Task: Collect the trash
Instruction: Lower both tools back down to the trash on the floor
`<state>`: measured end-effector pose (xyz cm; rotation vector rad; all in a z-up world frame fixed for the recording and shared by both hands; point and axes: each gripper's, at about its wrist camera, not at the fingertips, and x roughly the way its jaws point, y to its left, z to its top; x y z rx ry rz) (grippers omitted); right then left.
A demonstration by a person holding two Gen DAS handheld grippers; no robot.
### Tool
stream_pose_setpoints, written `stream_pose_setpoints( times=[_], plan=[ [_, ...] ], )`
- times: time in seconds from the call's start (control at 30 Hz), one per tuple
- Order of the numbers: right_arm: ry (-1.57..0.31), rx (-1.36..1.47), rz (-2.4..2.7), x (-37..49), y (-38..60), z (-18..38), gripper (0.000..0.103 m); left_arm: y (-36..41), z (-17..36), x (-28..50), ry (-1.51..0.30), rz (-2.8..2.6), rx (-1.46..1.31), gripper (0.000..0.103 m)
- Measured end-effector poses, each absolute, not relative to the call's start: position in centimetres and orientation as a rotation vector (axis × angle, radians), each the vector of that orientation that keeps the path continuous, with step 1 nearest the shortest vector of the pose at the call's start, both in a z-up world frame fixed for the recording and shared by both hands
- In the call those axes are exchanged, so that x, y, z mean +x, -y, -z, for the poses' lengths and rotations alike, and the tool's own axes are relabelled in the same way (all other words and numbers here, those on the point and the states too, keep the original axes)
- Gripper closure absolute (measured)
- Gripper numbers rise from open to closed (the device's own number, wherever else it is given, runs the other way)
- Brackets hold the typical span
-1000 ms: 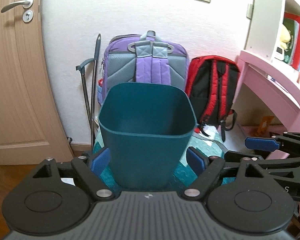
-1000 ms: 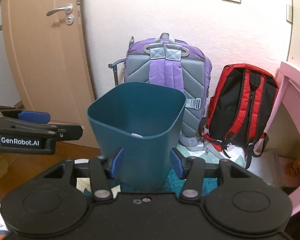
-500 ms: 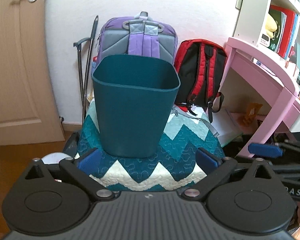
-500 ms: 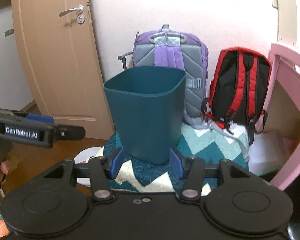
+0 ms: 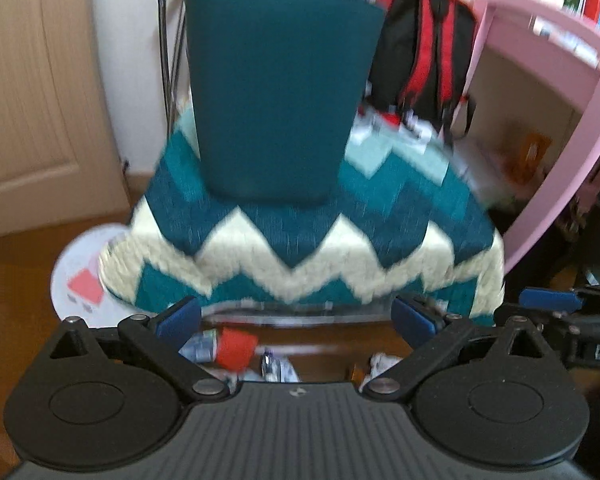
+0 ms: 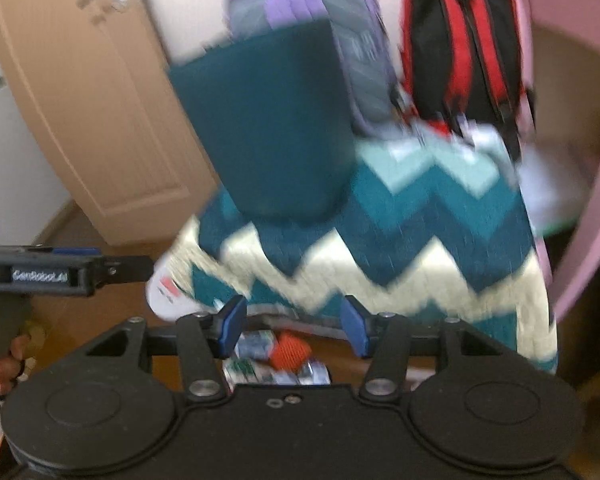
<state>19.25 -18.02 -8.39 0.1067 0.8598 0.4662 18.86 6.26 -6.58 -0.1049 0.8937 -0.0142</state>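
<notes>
A dark teal bin [image 5: 276, 92] stands on a zigzag quilted cushion [image 5: 300, 248]; it also shows in the right wrist view [image 6: 268, 120]. Trash lies on the wood floor below the cushion's front edge: a red piece [image 5: 236, 346], a printed wrapper [image 5: 198, 348] and a white crumpled scrap [image 5: 382, 360]. In the right wrist view the red piece [image 6: 290, 354] and wrappers [image 6: 256, 344] lie between my fingers. My left gripper [image 5: 296, 318] is open and empty above the trash. My right gripper [image 6: 294, 326] is open and empty. Both views are blurred.
A purple backpack [image 6: 312, 12] and a red-black backpack [image 5: 424, 48] lean on the wall behind the bin. A pink desk [image 5: 572, 80] stands at the right, a wooden door [image 5: 32, 92] at the left. A white round disc [image 5: 80, 276] lies on the floor left of the cushion.
Both grippers have pulled back and tilted down. The bin has moved up in both views, and the floor trash under the cushion's edge has come into view.
</notes>
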Motion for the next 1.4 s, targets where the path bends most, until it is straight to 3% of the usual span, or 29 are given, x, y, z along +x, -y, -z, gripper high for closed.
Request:
stream_pose_setpoints(
  times=[0.43, 0.8, 1.07, 1.4],
  plan=[
    [-1.203, 0.230, -0.236, 26.1, 21.6, 24.7, 0.051, -2.3, 23.1, 23.0, -1.180, 0.041, -0.093, 0.001],
    [-1.387, 0.280, -0.159, 32.7, 22.3, 35.8, 0.051, 1.0, 35.8, 26.2, -1.389, 0.062, -0.023, 0.001],
    [-1.452, -0.140, -0.315, 35.8, 22.7, 42.0, 0.052, 2.8, 43.0, 26.8, -1.478, 0.104, 0.023, 0.002],
    [-1.435, -0.390, -0.510, 35.2, 22.2, 48.0, 0.054, 5.6, 49.6, 26.0, -1.540, 0.194, 0.130, 0.005]
  ],
)
